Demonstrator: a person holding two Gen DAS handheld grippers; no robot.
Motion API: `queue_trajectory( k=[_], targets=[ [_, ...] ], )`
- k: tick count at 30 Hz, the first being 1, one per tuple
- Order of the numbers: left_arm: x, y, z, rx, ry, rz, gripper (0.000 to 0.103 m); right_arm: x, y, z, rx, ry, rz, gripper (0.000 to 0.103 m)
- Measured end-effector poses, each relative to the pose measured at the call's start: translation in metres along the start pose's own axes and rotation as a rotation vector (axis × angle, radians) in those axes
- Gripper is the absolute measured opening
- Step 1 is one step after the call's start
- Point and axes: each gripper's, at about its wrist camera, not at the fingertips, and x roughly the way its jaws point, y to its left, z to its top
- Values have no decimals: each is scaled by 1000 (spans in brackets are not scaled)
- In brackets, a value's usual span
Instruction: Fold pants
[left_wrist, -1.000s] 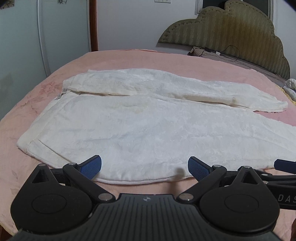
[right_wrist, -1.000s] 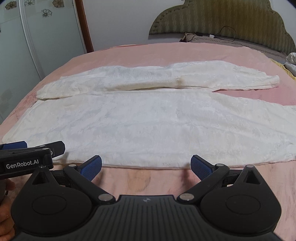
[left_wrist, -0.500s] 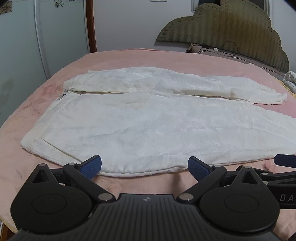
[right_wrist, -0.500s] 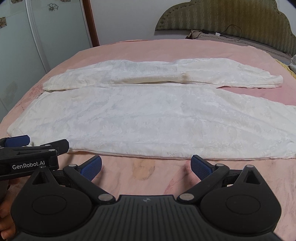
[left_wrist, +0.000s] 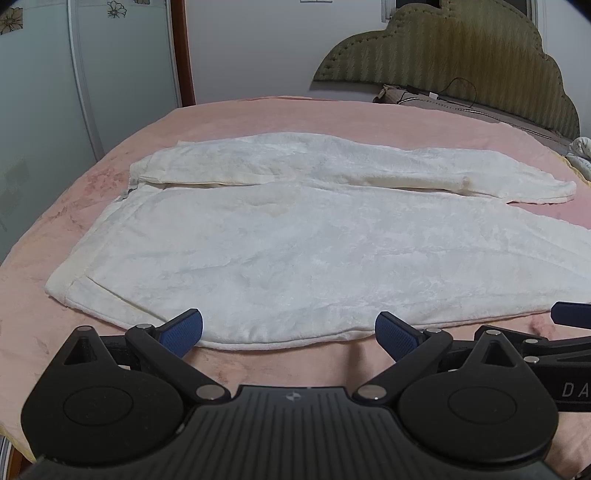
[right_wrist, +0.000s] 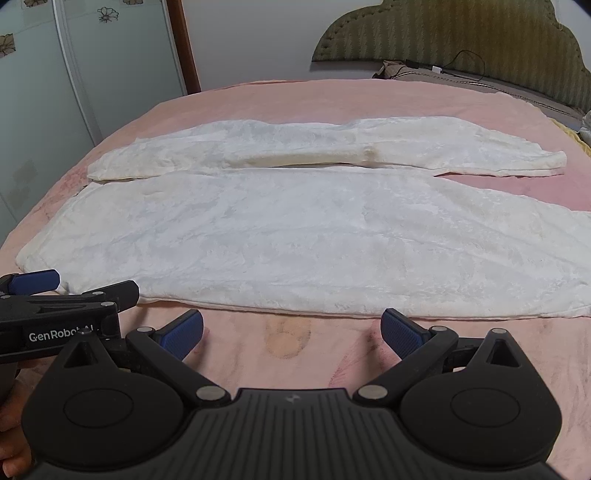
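A pair of white plush pants (left_wrist: 295, 243) lies spread flat on a bed covered with a pink blanket (left_wrist: 258, 118), waistband at the end away from the olive-green scalloped headboard (left_wrist: 461, 66) and both legs running toward the headboard. The two legs lie side by side, the farther one narrower and ending short of the headboard.

The left gripper (left_wrist: 289, 330) hovers at the near hem of the pants, close to the waistband corner, its blue-padded fingers (left_wrist: 183, 330) spread wide with nothing between them. The right gripper (right_wrist: 291, 330) hangs over bare blanket just short of the pants' near edge, farther along toward the headboard, and is likewise spread wide and empty. A frosted glass wardrobe door (right_wrist: 44, 110) stands beyond the waistband end.
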Motion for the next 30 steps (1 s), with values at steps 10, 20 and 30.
queue_trajectory(
  k=[10, 20, 30],
  targets=[
    [0, 1, 0, 1, -1, 3, 101, -1, 0, 0, -2, -2, 7, 103],
    [-1, 1, 0, 4, -1, 6, 102, -1, 2, 0, -4, -2, 13, 103],
    [-1, 2, 0, 1, -10, 4, 101, -1, 3, 0, -10, -2, 23, 103]
  ],
)
